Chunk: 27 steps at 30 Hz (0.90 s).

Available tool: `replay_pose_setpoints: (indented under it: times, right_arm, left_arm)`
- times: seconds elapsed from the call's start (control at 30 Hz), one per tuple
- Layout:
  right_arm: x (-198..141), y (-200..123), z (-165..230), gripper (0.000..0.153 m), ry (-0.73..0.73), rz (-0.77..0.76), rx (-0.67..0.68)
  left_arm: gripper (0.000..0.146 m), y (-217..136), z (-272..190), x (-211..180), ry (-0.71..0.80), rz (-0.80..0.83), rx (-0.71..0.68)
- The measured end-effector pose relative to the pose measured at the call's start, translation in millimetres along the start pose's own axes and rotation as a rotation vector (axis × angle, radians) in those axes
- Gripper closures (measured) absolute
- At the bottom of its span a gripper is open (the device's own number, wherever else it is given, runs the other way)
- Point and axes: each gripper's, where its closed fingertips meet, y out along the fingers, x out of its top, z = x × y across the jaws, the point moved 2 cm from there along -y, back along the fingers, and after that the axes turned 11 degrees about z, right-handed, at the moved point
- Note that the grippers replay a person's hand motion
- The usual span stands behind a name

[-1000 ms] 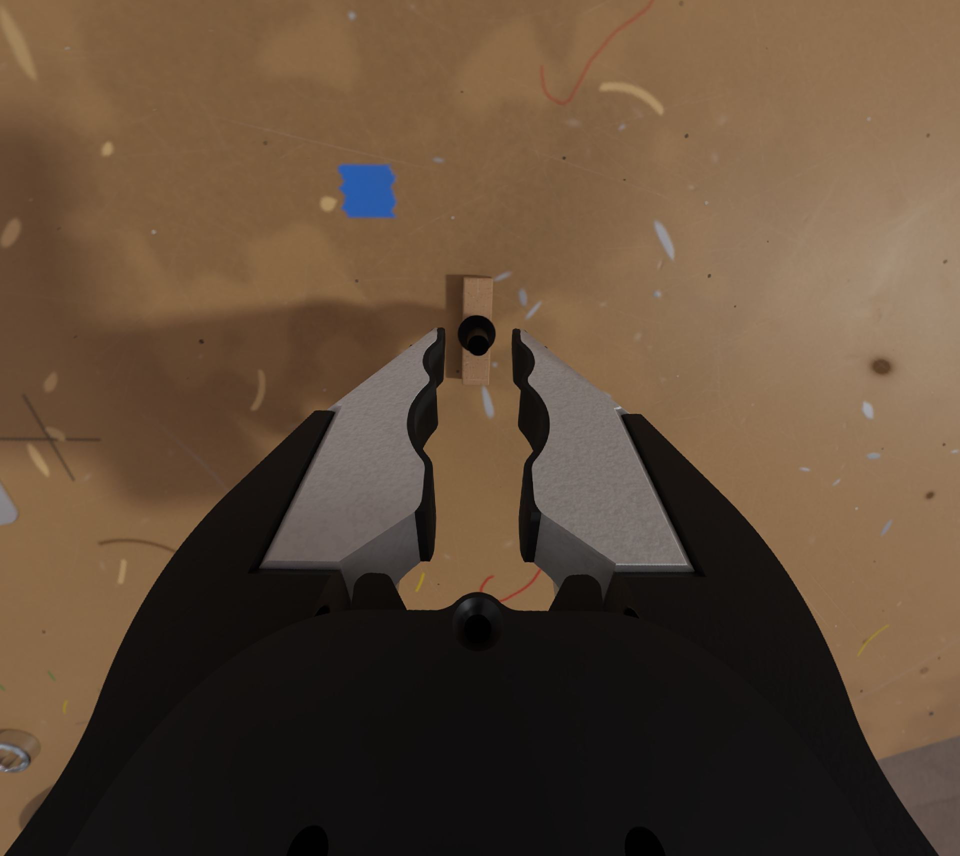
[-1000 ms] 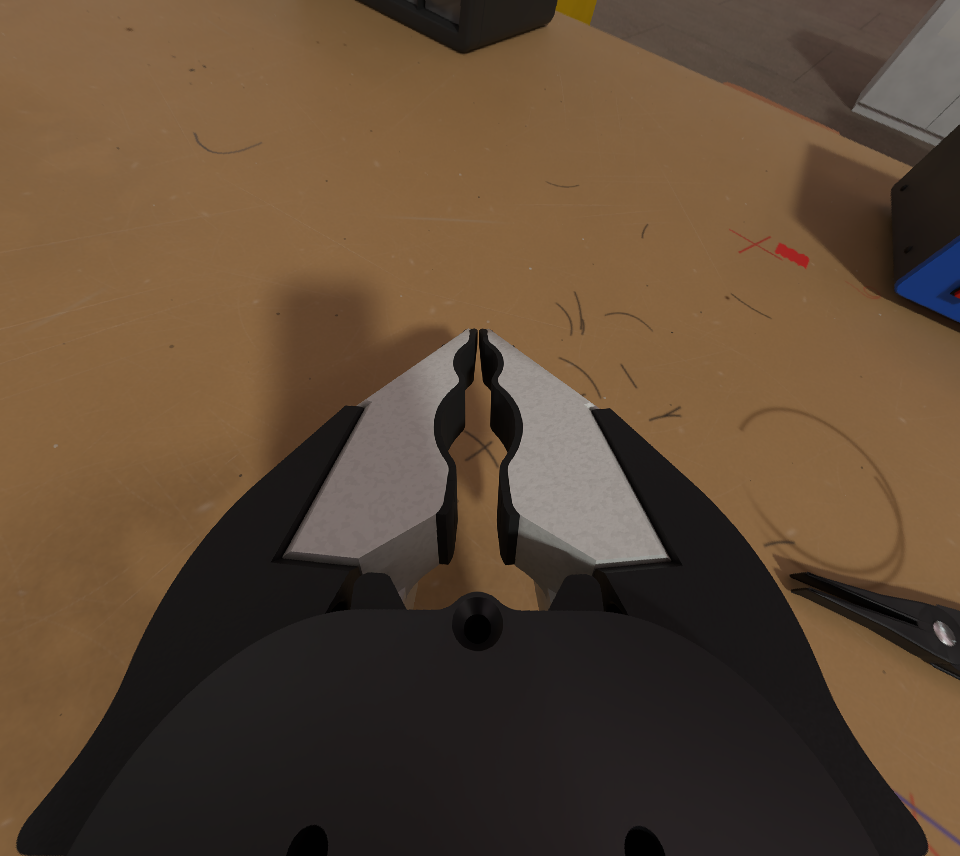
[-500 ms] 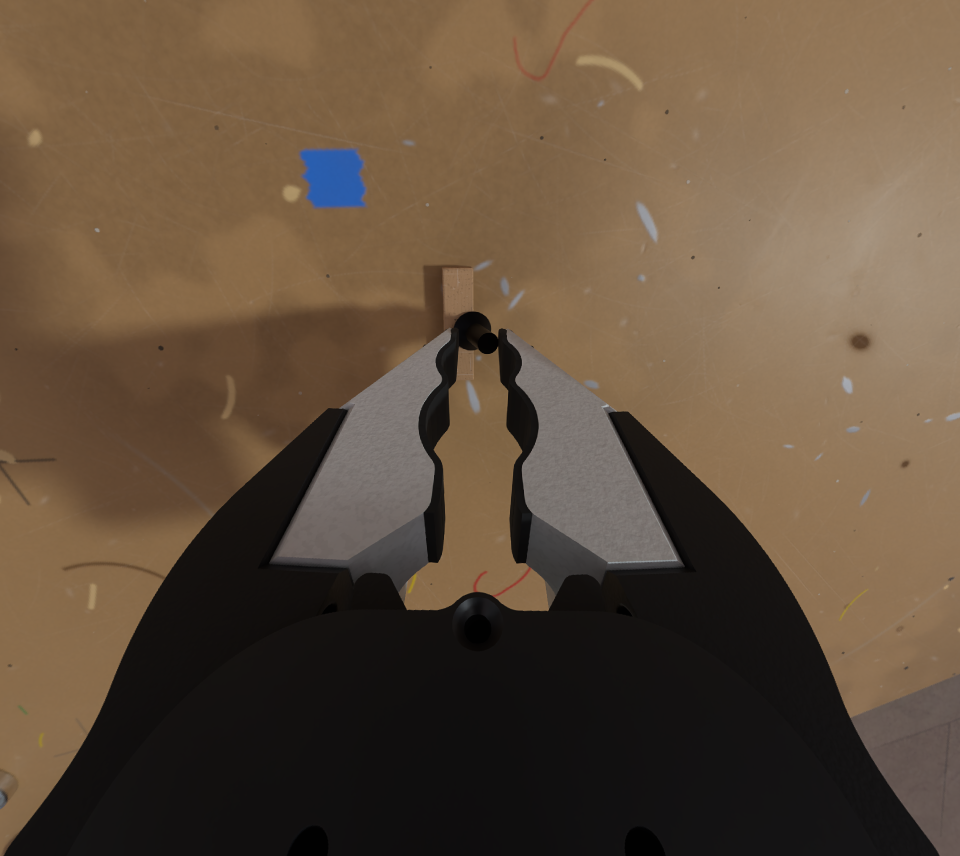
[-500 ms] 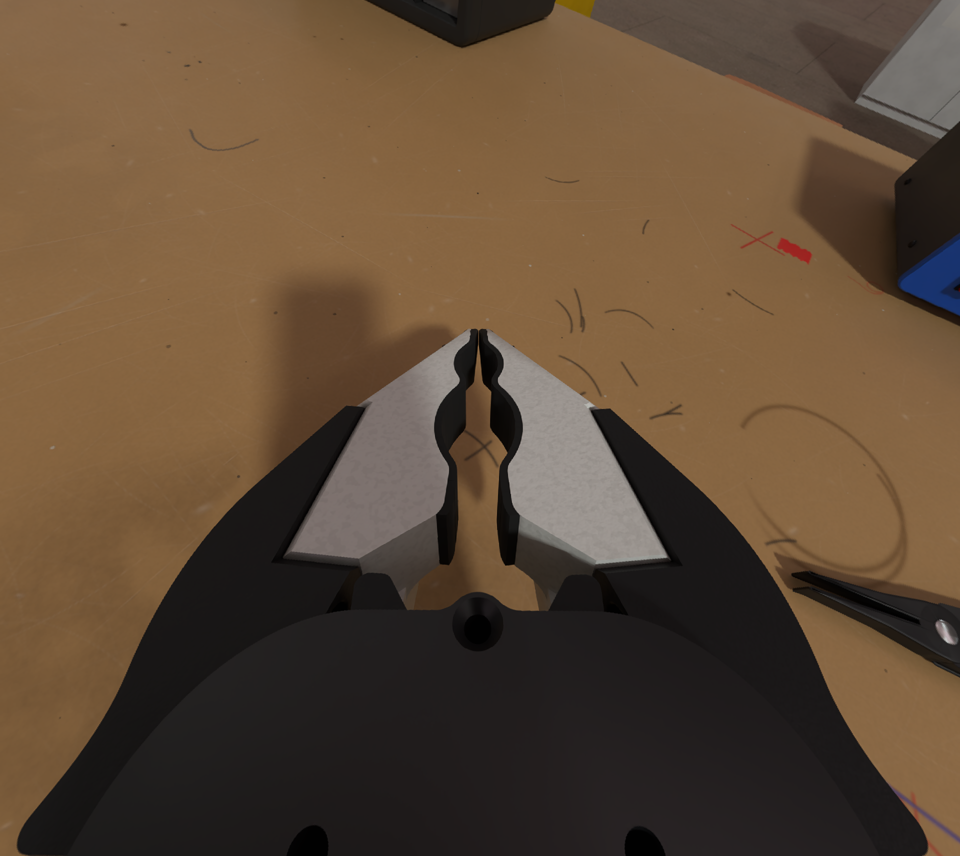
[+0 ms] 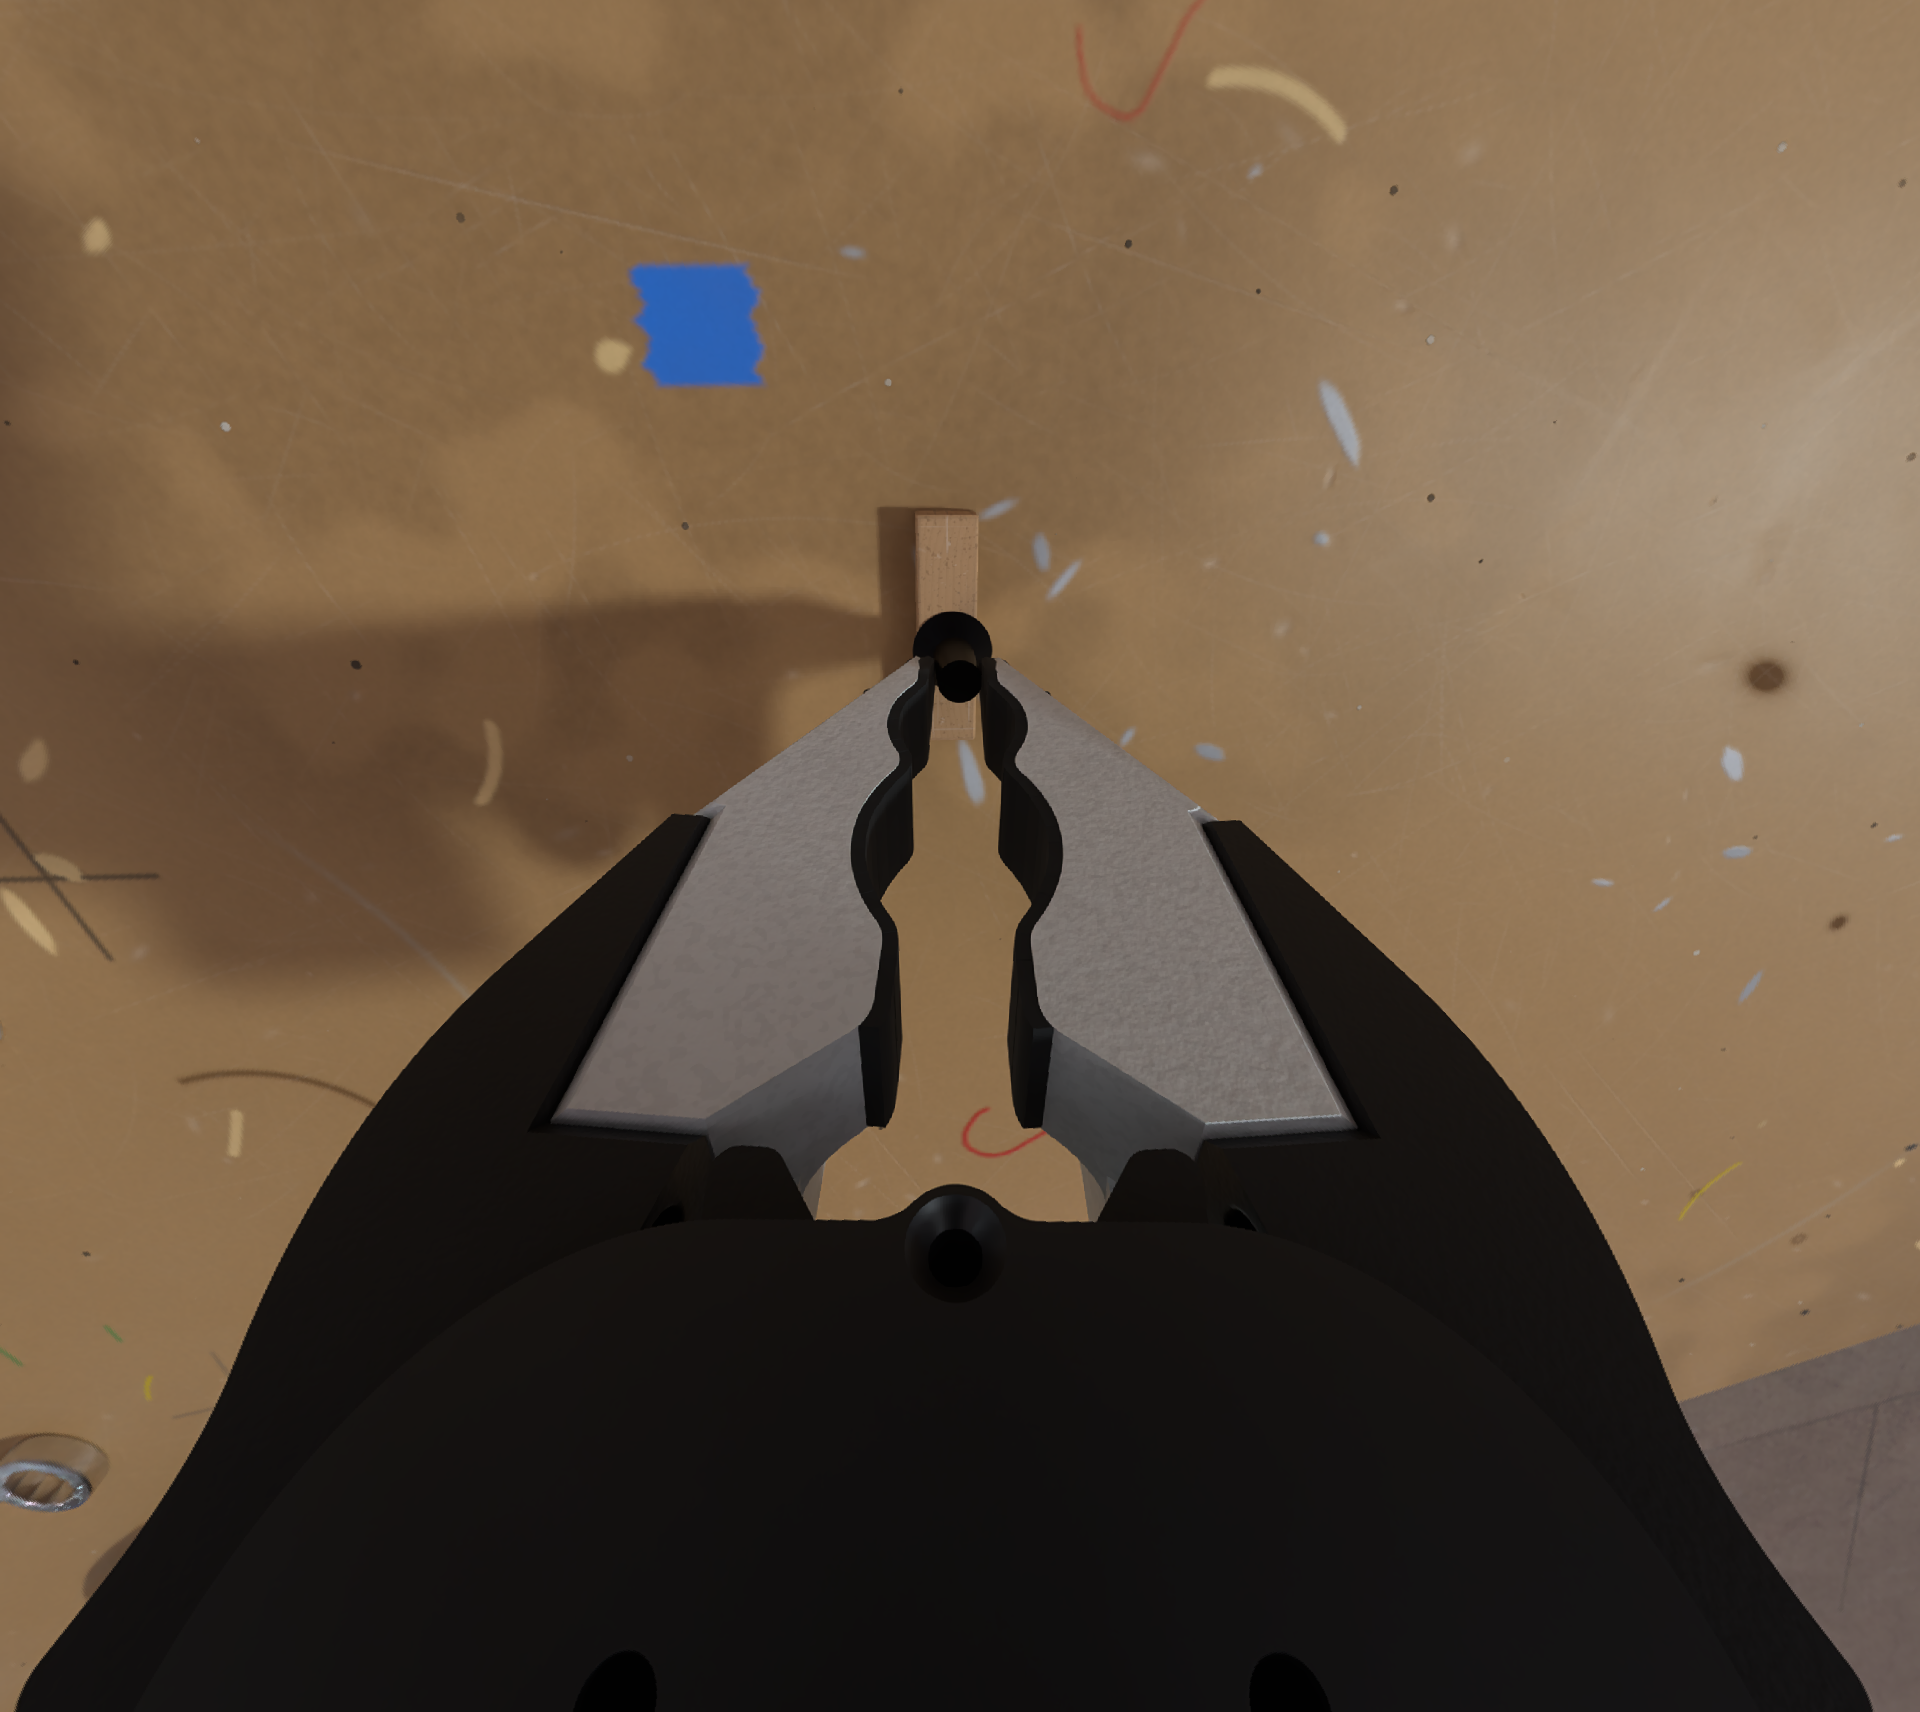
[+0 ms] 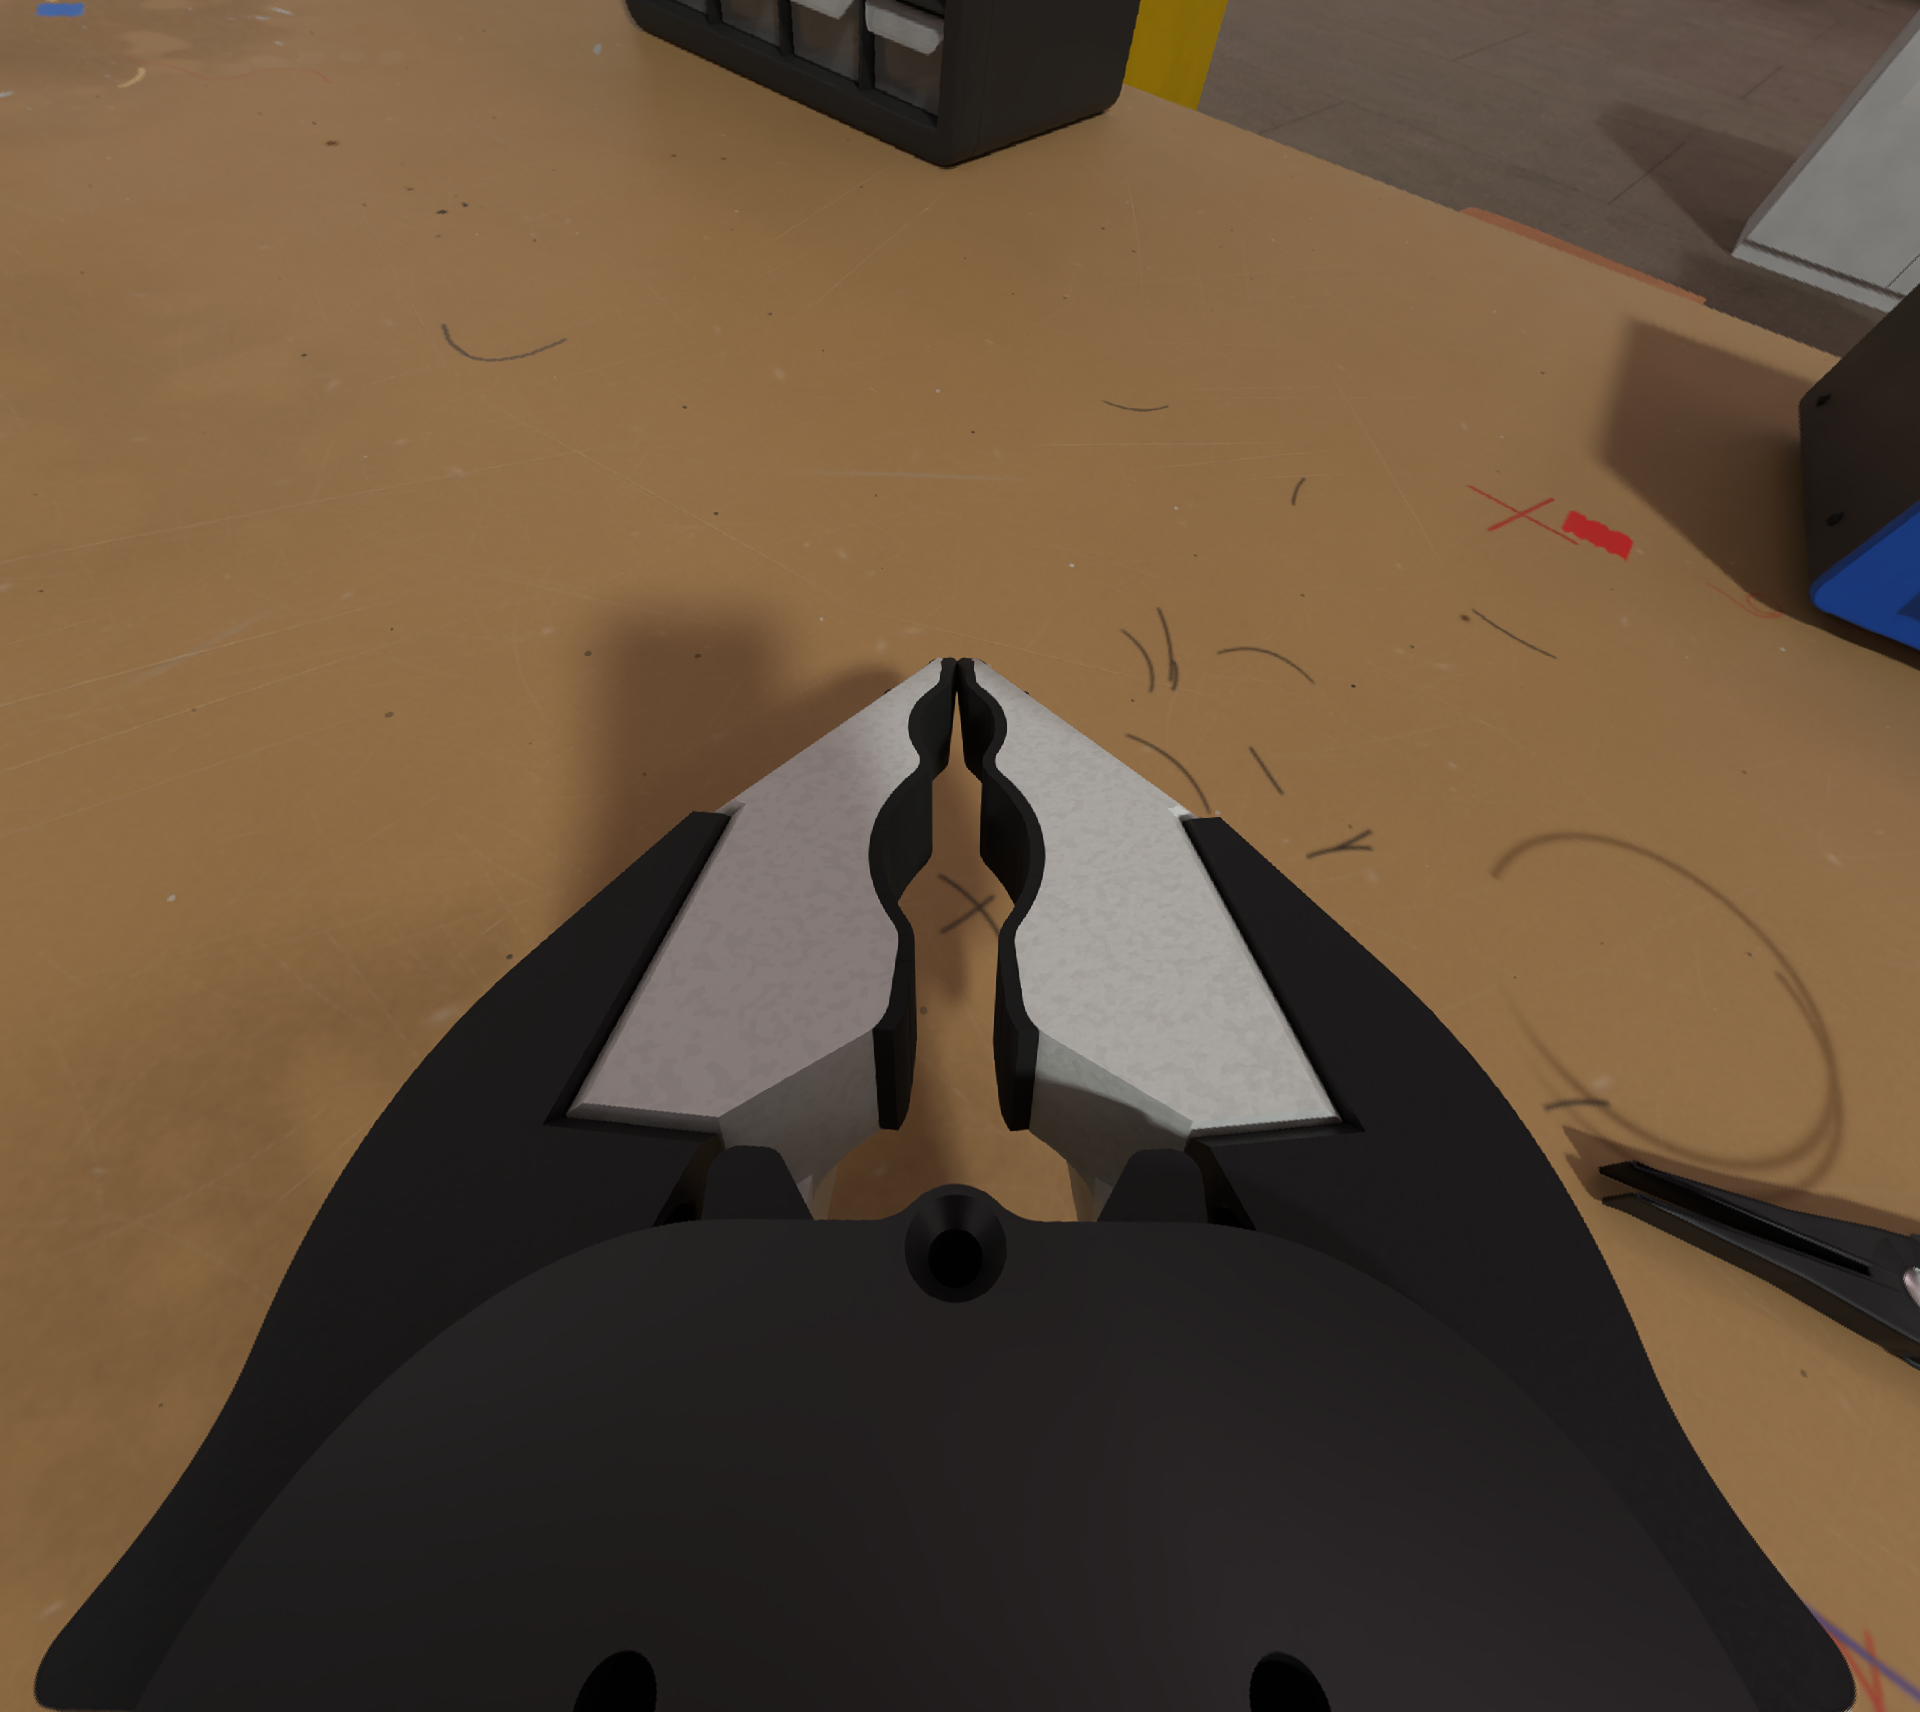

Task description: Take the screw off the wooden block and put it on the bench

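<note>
Left gripper (image 5: 956, 675) fingertips pinching black screw (image 5: 954, 665), screw directly over wooden block (image 5: 945, 566) standing on bench (image 5: 1455, 519), right gripper (image 6: 956, 670) fingers closed together, empty, above bench

Two matching grippers, left (image 5: 956, 675) and right (image 6: 956, 670). Broad matte-black shells, rounded at the rear, tapering forward into pale grey, lightly textured fingers (image 5: 758, 935). Black wavy pads (image 6: 1013, 841) lining the inner finger edges. One round black recessed boss, possibly a screw socket, centred behind each finger pair. Two dark oval openings low on each shell.
</note>
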Motion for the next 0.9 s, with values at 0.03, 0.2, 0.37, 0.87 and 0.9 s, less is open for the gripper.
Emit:
replay_pose_setpoints:
  times: [0.03, 0.2, 0.37, 0.87, 0.9]
  right_arm:
    - [0, 0, 0, 0.153, 0.002, -0.001, 0.002]
    - [0, 0, 1, 0.152, -0.004, -0.002, 0.011]
    - [4, -1, 2, 0.153, -0.01, -0.03, 0.016]
    - [19, -19, 15, 0.153, -0.102, -0.221, 0.033]
    - [20, -20, 15, 0.153, -0.104, -0.231, 0.042]
  left_arm:
    - [0.138, 0, 0, 0, -0.001, -0.002, 0.001]
    - [0.138, -6, -3, 4, 0.004, -0.02, 0.013]
    - [0.138, -64, -30, 18, 0.058, -0.164, 0.052]
    - [0.138, -2, -287, 64, 0.77, 0.046, -0.035]
    - [0.138, 8, -293, 63, 0.785, 0.093, -0.07]
